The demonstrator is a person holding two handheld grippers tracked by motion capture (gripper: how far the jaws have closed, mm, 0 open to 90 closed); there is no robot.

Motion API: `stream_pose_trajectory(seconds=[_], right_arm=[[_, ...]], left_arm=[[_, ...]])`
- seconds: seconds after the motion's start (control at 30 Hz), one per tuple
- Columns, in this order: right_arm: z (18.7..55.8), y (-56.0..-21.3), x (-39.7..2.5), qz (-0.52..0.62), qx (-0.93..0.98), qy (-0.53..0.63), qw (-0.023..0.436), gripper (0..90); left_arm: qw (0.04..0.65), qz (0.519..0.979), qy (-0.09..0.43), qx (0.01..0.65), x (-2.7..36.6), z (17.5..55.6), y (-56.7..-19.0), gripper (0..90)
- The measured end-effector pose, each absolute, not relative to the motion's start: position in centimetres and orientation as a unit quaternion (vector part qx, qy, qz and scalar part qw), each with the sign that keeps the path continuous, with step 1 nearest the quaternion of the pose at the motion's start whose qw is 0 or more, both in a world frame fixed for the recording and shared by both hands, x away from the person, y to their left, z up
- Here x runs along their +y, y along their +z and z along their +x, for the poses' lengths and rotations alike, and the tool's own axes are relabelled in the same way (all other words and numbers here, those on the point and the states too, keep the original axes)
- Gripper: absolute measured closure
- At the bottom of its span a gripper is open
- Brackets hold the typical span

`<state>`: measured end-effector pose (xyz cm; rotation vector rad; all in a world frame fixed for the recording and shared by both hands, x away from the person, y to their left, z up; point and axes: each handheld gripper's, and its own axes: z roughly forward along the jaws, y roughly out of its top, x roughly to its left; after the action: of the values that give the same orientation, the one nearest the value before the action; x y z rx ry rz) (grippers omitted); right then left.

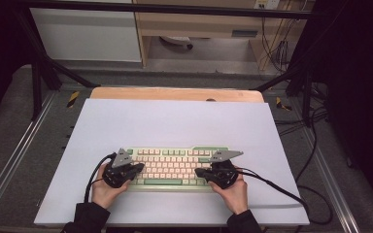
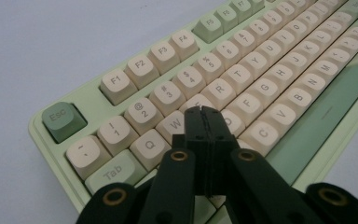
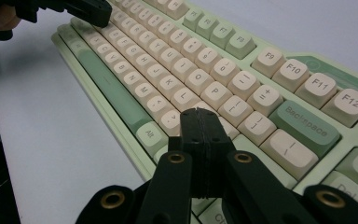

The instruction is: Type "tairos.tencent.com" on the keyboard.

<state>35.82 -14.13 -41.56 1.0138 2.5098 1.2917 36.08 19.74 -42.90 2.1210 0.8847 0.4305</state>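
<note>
A pale green keyboard (image 1: 175, 167) with cream and green keys lies near the front of the white mat. My left gripper (image 1: 140, 167) hovers over its left end, jaws pressed together, tips (image 2: 204, 112) just above the keys near W and E (image 2: 233, 122). My right gripper (image 1: 197, 171) is over the right part of the keyboard, jaws shut as well, tips (image 3: 200, 113) above the keys right of L. The keyboard (image 3: 223, 79) runs diagonally in the right gripper view, with the left gripper (image 3: 95, 11) at the top left. Neither gripper holds anything.
The white mat (image 1: 175, 126) covers a wooden table (image 1: 175, 93) inside a black frame. Cables (image 1: 291, 194) trail from the grippers across the mat's right and left. Open mat lies behind the keyboard (image 2: 279, 51).
</note>
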Motion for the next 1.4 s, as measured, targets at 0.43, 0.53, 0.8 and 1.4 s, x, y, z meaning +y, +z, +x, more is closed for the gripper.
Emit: stream_pose_trajectory(seconds=[0.43,0.53,0.8,1.4], right_arm=[[35.7,-41.5,-14.2,0.338,0.834,0.431,0.071,90.0],[35.7,-41.4,-14.2,0.337,0.833,0.433,0.074,90.0],[35.7,-41.3,-14.1,0.337,0.83,0.438,0.072,90.0],[35.8,-42.1,-12.1,0.328,0.838,0.43,0.068,90.0]], left_arm=[[0.389,0.837,0.167,0.345,19.7,36.0,-43.1,89.8],[0.394,0.836,0.17,0.343,19.8,35.8,-42.7,89.9],[0.402,0.832,0.169,0.343,20.4,35.4,-42.3,89.8],[0.407,0.829,0.167,0.344,21.1,35.0,-42.0,89.8]])
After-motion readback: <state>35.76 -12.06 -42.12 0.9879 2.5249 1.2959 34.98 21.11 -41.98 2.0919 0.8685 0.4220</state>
